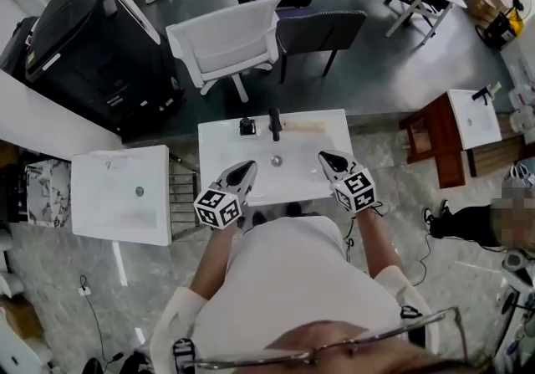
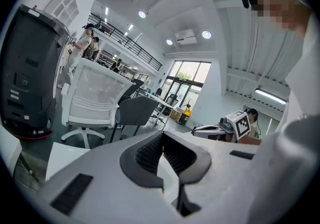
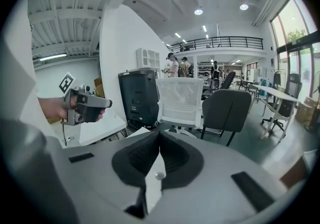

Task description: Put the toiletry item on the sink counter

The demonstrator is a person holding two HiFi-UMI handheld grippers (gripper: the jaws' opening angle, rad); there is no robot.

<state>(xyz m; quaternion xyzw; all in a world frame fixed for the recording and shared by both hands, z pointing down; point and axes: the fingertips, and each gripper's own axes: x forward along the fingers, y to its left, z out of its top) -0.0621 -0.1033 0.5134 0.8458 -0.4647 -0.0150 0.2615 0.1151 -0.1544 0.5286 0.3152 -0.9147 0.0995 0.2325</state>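
A white sink counter (image 1: 219, 140) stands in front of me in the head view, with a black faucet (image 1: 274, 123) at its back and a drain (image 1: 276, 161) in the basin. A small dark item (image 1: 247, 125) sits left of the faucet. A pale tan strip (image 1: 306, 125) lies to the right of it. My left gripper (image 1: 248, 167) hovers over the basin's left side, shut and empty. My right gripper (image 1: 323, 156) hovers over the right side, also shut with nothing in it. Each gripper view shows closed pads, left gripper (image 2: 162, 134) and right gripper (image 3: 160, 134).
A second white sink (image 1: 121, 192) stands to the left. Beyond the counter are a white chair (image 1: 226, 42), a grey chair (image 1: 322, 29) and a black machine (image 1: 84, 38). Another sink on a wooden stand (image 1: 468, 117) is at the right, with a person (image 1: 468, 222) on the floor nearby.
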